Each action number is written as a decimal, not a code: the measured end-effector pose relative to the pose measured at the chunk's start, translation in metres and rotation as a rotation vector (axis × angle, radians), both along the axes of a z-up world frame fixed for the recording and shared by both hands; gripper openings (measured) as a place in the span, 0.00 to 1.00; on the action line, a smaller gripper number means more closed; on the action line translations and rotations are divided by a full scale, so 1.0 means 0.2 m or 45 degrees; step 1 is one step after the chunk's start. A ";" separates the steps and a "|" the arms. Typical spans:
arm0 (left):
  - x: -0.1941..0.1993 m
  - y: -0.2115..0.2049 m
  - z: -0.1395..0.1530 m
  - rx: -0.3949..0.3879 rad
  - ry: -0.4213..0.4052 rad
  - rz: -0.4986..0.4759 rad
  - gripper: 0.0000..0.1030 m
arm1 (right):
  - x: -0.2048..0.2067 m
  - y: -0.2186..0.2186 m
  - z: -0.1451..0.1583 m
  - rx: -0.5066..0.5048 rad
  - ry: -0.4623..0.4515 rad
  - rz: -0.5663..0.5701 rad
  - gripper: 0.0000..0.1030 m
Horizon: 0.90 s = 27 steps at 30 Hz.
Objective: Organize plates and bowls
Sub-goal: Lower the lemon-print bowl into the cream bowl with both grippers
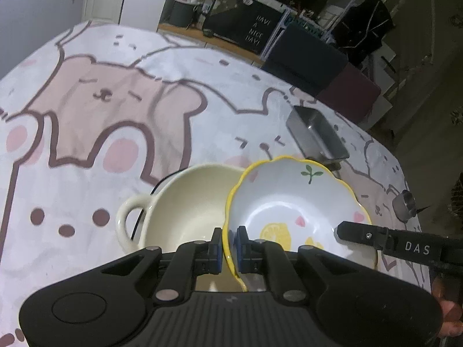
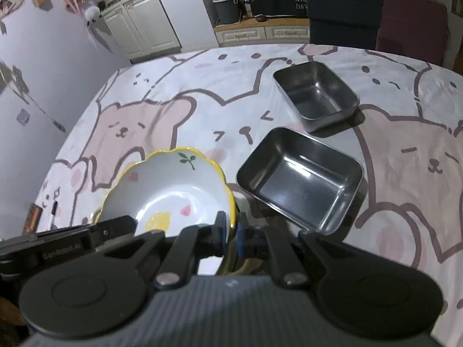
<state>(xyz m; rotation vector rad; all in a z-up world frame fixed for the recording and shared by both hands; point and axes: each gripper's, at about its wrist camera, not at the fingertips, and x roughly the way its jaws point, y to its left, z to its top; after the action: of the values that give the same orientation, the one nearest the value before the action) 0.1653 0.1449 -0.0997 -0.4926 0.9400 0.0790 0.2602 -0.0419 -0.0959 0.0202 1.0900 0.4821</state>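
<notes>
- Left hand-held gripper (image 1: 230, 238) is clamped on the yellow-rimmed plate (image 1: 289, 202).
- Right hand-held gripper (image 2: 231, 225) pinches the plate's opposite rim.
- Cream bowl (image 1: 185, 211) sits at 9 o'clock of the plate.

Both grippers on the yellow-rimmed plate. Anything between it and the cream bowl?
Nothing visible. The left gripper and right gripper are each shut on the yellow-rimmed plate's rim. The cream bowl lies right beside and partly under it, its interior empty. Both metal trays sit off to the right.
</notes>
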 end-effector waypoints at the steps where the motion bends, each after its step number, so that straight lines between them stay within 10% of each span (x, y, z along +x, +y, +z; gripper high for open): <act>1: 0.00 0.01 -0.02 -0.006 0.011 0.005 0.10 | 0.00 0.02 -0.01 -0.016 0.003 0.007 0.08; 27: 0.04 0.02 -0.16 0.082 0.181 -0.054 0.17 | 0.01 0.23 -0.11 -0.213 -0.031 0.146 0.07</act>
<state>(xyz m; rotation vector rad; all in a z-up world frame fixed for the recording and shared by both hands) 0.1737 0.1493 -0.1322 -0.4112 1.0834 0.1064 0.2615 0.0051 -0.1171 -0.1950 1.1088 0.4911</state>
